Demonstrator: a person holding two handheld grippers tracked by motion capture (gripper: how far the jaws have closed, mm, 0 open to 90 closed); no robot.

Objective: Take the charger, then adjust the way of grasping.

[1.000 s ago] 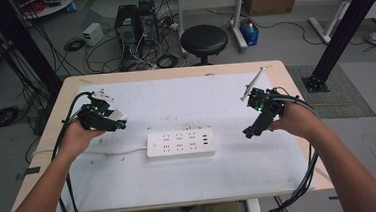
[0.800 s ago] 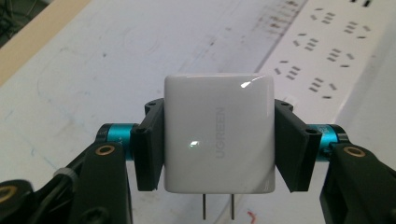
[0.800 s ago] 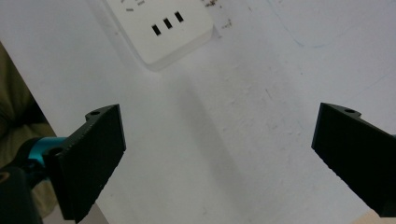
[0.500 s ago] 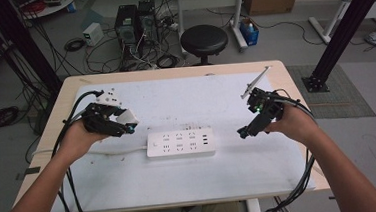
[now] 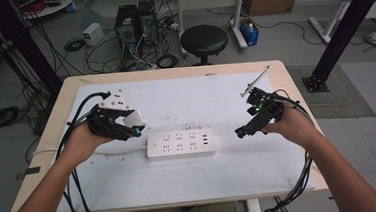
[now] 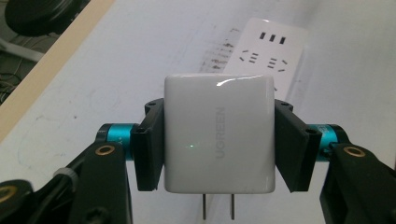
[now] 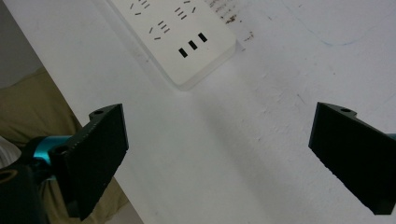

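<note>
From the high view, I have the left tongs (image 5: 136, 125) pinching the white charger (image 5: 134, 121) just off the left end of the white power strip (image 5: 180, 143), which lies flat mid-bench (image 5: 196, 180) with its cord running off to the left. The right tongs (image 5: 241, 131) hover near the strip's right end, apart from it.

In the left gripper view, the charger (image 6: 218, 140) sits squarely between the two black pads (image 6: 150, 148), held by its side faces, its two flat prongs (image 6: 218, 207) pointing toward the bottom of the picture. The strip (image 6: 271, 49) lies beyond it, sockets up. My read is that the step in hand is plugging in, so I would turn the prongs to face down, line them up with a two-slot socket, and press straight without rocking.

In the right gripper view, the right tongs (image 7: 219, 154) are spread wide over bare bench, with nothing between them, and the strip's end with its three small ports (image 7: 192, 45) is ahead. I would bring them onto that end to steady the strip, since a light strip will likely slide under the push.
</note>
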